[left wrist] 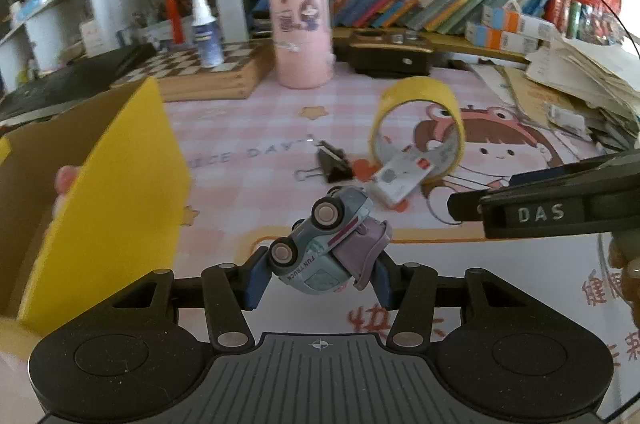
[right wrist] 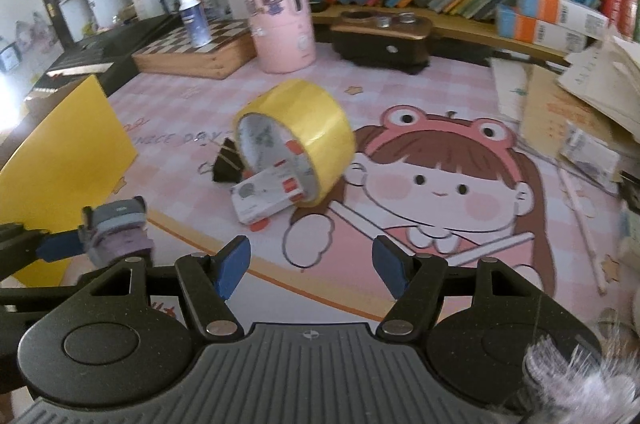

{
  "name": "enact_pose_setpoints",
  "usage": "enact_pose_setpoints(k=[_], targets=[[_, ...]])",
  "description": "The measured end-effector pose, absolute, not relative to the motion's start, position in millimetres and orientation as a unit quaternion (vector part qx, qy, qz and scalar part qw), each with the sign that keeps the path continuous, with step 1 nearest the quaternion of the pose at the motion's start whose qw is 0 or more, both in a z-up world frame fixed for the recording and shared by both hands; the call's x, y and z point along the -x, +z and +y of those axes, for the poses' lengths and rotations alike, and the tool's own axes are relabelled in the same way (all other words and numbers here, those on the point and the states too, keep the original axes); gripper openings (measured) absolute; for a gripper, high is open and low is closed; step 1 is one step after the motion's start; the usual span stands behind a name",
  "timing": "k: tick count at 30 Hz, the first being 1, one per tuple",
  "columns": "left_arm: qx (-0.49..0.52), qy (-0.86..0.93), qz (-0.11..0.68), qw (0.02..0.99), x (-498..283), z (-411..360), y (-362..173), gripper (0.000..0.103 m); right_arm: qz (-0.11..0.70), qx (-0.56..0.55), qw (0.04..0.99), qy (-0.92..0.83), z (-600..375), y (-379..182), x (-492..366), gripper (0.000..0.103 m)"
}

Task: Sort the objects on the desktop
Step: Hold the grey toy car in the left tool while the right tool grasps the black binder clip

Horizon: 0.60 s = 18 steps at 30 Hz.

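Above the pink worktop point(left wrist: 248, 184): left gripper point(left wrist: 318, 274) clamps small grey-lilac toy truck point(left wrist: 328, 248), tilted, beside yellow cardboard box point(left wrist: 100, 192); right gripper point(right wrist: 312, 266) empty, spread. Risk: skewed pinch, truck slips.

Matching black handheld grippers, blue-padded fingers on both.

On the left gripper point(left wrist: 318, 282), deep-blue pads point(left wrist: 256, 282) sit on black angular linkage arms pinned with silver rivets, and behind them a ribbed grey centre plate carries a small white crosshair mark, flanked by two round black discs. The right gripper point(right wrist: 312, 270) is the same build: blue pads point(right wrist: 232, 266), silver rivets, ribbed grey plate, crosshair, twin discs. Seen side-on from the left wrist camera, its black body bears raised letters "DAS". Bare fingertips point(left wrist: 66, 182) show pink at the left edge, and a grey fuzzy cuff point(right wrist: 580, 384) shows low right.
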<state>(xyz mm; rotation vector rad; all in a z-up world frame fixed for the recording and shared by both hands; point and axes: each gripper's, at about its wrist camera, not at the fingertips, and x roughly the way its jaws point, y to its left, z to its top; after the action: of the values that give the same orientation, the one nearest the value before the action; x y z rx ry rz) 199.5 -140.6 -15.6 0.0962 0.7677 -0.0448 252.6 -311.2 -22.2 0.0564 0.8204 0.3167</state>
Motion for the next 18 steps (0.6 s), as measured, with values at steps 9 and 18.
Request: enact_pose_setpoints(k=[9,18], targets=[[-0.038,0.009,0.374,0.927,-191,-130,-12,0.05,0.396,-0.026,0.899,0.185,-285,-39,-275,0.066],[-0.037,0.022,0.371,0.927,-186,-128,-8,0.05,0.396,0.028,0.895,0.206,-261,-47,-292,0.066]])
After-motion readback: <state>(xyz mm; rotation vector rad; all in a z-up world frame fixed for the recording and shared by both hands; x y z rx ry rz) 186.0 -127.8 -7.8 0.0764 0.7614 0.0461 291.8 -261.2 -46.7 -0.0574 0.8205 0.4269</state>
